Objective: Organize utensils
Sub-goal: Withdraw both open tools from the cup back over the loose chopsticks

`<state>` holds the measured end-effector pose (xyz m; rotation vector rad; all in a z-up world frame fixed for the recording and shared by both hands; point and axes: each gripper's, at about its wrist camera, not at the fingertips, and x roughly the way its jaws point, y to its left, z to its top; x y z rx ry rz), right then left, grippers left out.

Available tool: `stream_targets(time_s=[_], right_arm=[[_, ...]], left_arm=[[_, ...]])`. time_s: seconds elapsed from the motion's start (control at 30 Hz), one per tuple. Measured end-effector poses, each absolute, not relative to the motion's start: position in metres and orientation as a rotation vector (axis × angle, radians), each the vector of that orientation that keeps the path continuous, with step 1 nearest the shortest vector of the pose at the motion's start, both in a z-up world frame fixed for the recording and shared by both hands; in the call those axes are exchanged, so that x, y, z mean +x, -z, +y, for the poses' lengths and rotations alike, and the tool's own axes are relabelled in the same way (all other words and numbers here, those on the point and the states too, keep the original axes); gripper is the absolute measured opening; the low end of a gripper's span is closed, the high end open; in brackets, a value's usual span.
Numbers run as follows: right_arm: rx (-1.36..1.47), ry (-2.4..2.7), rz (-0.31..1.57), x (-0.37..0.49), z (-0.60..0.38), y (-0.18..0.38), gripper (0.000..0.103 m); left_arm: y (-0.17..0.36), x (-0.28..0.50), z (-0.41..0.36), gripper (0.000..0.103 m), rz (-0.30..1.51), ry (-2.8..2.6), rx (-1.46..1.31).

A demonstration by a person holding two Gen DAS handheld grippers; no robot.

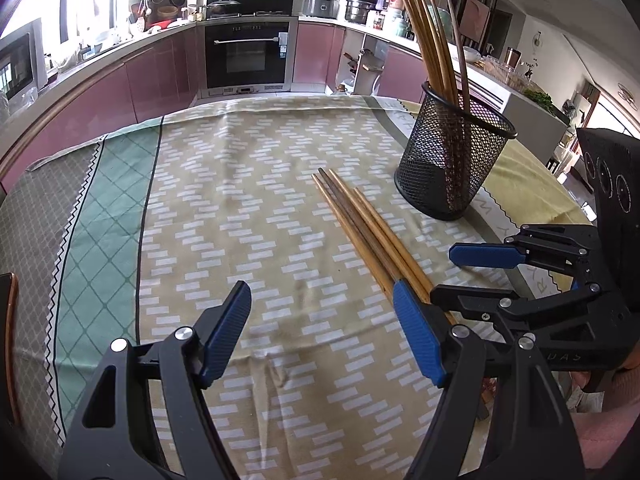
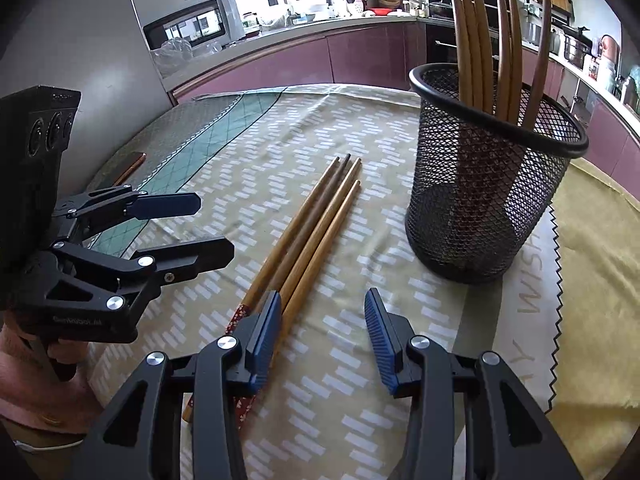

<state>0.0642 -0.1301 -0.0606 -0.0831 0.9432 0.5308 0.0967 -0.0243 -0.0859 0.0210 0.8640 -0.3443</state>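
Note:
Several wooden chopsticks (image 1: 360, 224) (image 2: 312, 232) lie side by side on the patterned tablecloth; some have red patterned ends. A black mesh holder (image 1: 452, 160) (image 2: 480, 200) stands upright beyond them and to their right, with several more chopsticks (image 1: 432, 40) (image 2: 472, 40) standing in it. My left gripper (image 1: 322, 292) (image 2: 216, 226) hangs open over bare cloth, its right finger just over the near ends of the lying chopsticks. My right gripper (image 2: 323, 300) (image 1: 444, 272) is open too, with only cloth between its fingers; the chopsticks pass under its left finger.
The tablecloth (image 1: 240, 184) covers the table to its far edge. A flat brown-edged object (image 2: 128, 168) lies near the table's left side. Kitchen cabinets and an oven (image 1: 248, 52) stand behind the table. A hand (image 2: 36, 384) holds the left gripper.

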Motion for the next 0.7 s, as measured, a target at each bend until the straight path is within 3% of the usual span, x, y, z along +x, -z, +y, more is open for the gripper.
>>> stream_targets(time_s=[0.7], right_arm=[[-0.086, -0.508, 0.951, 0.067, -0.139, 0.061, 0.032]], left_arm=[[0.098, 0.119, -0.052, 0.068, 0.914, 0.352, 0.098]])
